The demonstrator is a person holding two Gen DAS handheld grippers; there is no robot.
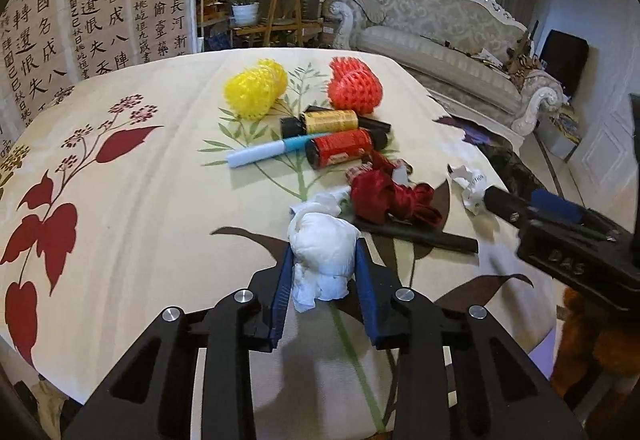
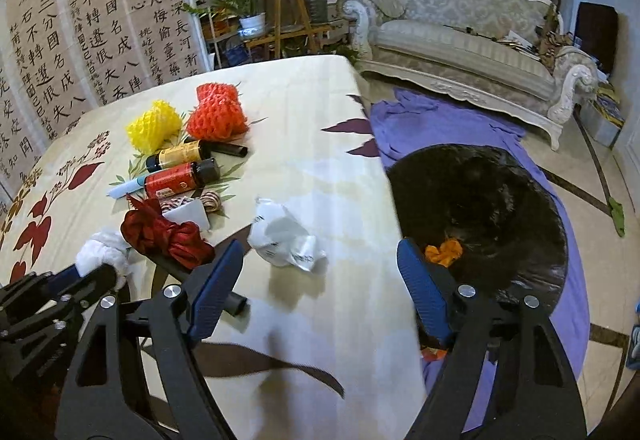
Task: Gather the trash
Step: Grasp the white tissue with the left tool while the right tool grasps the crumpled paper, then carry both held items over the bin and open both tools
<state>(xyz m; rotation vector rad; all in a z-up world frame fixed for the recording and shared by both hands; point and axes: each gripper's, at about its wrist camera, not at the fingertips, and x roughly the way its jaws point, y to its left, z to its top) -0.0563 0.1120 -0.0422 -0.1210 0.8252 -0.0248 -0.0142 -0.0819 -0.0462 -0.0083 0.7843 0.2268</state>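
Observation:
My left gripper [image 1: 324, 272] is shut on a white tissue wad [image 1: 324, 248], with a blue pad pressed to each side of it, low over the floral tablecloth [image 1: 140, 220]. A crumpled white paper [image 2: 284, 240] lies on the cloth just ahead of my right gripper [image 2: 320, 280], which is open with nothing between its fingers. Beyond the table's right edge, an open black trash bag [image 2: 500, 199] holds an orange scrap [image 2: 444, 252]. The left gripper and its tissue wad [image 2: 100, 252] also show at the lower left of the right wrist view.
Further back on the cloth lie a red ribbon bundle [image 1: 392, 195], a black stick [image 1: 424, 238], a red bottle [image 1: 344, 149], a gold bottle [image 1: 328, 121], a blue-white pen [image 1: 264, 153], and yellow [image 1: 256, 87] and red [image 1: 354, 83] foam nets. A purple cloth [image 2: 440, 119] lies under the bag; a sofa [image 2: 460, 39] stands behind.

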